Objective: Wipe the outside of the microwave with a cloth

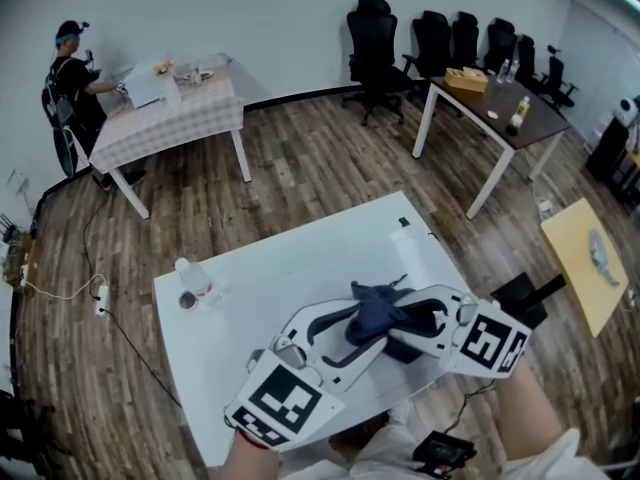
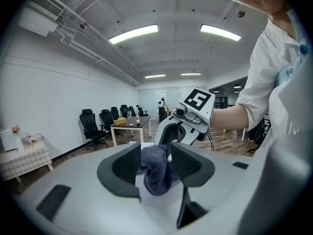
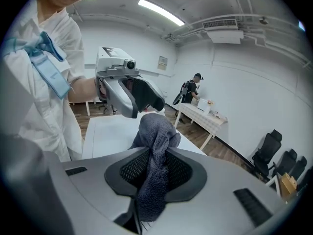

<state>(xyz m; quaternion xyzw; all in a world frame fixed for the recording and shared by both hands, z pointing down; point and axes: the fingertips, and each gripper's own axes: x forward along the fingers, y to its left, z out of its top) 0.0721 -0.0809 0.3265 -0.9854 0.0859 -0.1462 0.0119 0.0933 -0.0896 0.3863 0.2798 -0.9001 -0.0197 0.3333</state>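
Left claw (image 1: 355, 333) and right claw (image 1: 405, 326) both pinch a dark cloth (image 1: 378, 308) over the white counter (image 1: 270, 268); wooden floor (image 1: 300, 178) around.

Wood plank floor (image 1: 300, 173), plain white walls (image 1: 260, 18). Row of black office chairs (image 1: 378, 48) behind dark table (image 1: 490, 105). Checked-cloth table (image 1: 185, 120) at far wall. White counter (image 1: 290, 268) up front. Ceiling strip lights (image 2: 133, 34) on.

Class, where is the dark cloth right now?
Head view, lower centre: the dark cloth hangs above the white table, gripped from both sides by the left gripper and the right gripper.
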